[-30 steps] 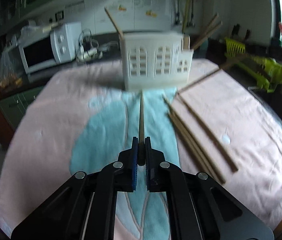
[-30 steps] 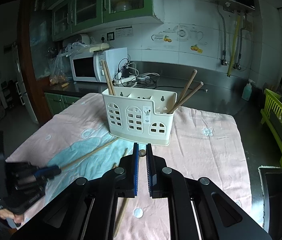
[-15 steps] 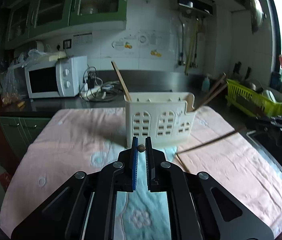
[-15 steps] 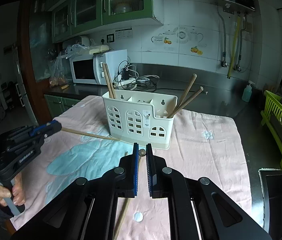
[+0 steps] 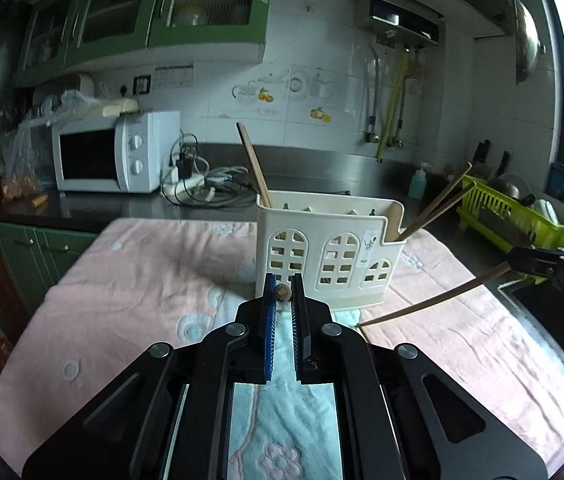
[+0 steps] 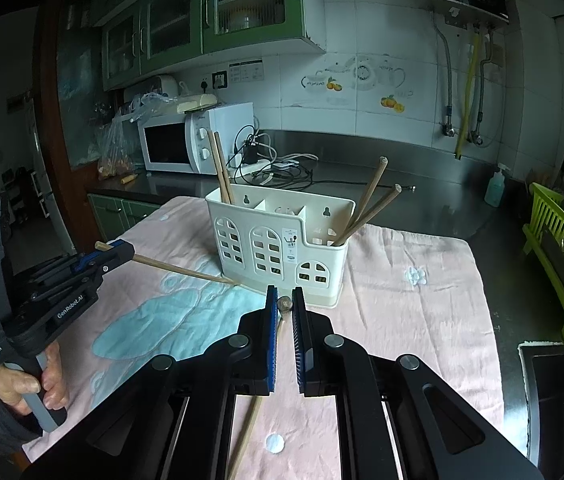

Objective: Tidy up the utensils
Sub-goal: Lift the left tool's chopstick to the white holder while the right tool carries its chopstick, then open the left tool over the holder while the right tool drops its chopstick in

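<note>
Your left gripper (image 5: 283,293) points a little downward at the front of the cream utensil holder (image 5: 328,256), jaws clamped tight on a wooden chopstick (image 6: 184,269). From its own camera you see only the butt end between the pads. From the right wrist view the stick runs level from the left gripper (image 6: 116,253), tip just at the holder's lower left corner (image 6: 278,248), and your left hand (image 6: 28,380) wraps the grip below.

Your right gripper (image 6: 285,304) tilts down too, jaws pinched shut on a second chopstick (image 5: 434,300), which slants from the gripper down to the pink cloth (image 5: 130,292), its tip resting right of the holder's base.

Two chopsticks (image 6: 220,172) stand in the holder's left compartment and two more (image 6: 370,208) lean out of the low right one. The middle slots look empty from here. Behind sit a white microwave (image 6: 194,138) and a tangle of cables (image 6: 278,164); a green dish rack (image 6: 562,264) stands off to the right.
</note>
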Demonstrator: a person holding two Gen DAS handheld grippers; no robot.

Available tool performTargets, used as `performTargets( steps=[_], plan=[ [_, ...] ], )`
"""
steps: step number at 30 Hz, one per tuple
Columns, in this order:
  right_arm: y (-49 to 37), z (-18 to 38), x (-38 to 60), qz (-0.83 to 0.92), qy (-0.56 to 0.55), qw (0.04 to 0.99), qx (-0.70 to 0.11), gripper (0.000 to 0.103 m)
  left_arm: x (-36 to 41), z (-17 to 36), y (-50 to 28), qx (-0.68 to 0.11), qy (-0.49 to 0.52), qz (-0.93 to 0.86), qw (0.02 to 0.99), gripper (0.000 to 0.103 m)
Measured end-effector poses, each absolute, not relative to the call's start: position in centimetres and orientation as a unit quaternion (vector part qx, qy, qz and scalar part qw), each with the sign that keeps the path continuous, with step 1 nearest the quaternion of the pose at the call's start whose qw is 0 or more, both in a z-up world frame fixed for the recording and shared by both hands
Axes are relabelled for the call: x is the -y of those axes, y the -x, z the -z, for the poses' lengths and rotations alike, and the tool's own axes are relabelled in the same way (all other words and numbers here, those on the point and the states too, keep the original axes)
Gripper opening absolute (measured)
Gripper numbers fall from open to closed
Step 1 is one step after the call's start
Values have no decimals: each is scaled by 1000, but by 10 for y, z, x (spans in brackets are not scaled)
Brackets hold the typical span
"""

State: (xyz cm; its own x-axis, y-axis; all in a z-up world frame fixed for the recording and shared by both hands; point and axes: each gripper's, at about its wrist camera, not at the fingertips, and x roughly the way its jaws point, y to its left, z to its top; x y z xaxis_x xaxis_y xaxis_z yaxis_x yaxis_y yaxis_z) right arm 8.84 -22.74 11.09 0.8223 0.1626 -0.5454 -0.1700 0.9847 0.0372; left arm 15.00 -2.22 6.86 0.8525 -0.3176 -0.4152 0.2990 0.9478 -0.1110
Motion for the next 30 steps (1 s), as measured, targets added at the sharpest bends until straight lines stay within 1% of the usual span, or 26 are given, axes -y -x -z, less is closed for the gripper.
performTargets(
  steps=[6, 14, 17, 24, 30],
  plan=[
    [-94, -134, 229, -100, 17, 952, -288, 7, 20, -91, -149, -235, 8, 160, 959, 6],
    [-103, -200, 238, -117, 36, 954, -275, 7, 20, -137, -156, -240, 15, 185, 953, 6],
    [-112, -227, 243, -120, 36, 956, -265, 7, 23, -159, -158, -228, 16, 193, 954, 6],
    [-137, -280, 248, -108, 40, 969, -219, 7, 37, -222, -166, -171, -2, 197, 965, 6],
    [-177, -285, 245, -87, 40, 974, -203, 7, 48, -241, -197, -163, 0, 187, 969, 6]
  ],
)
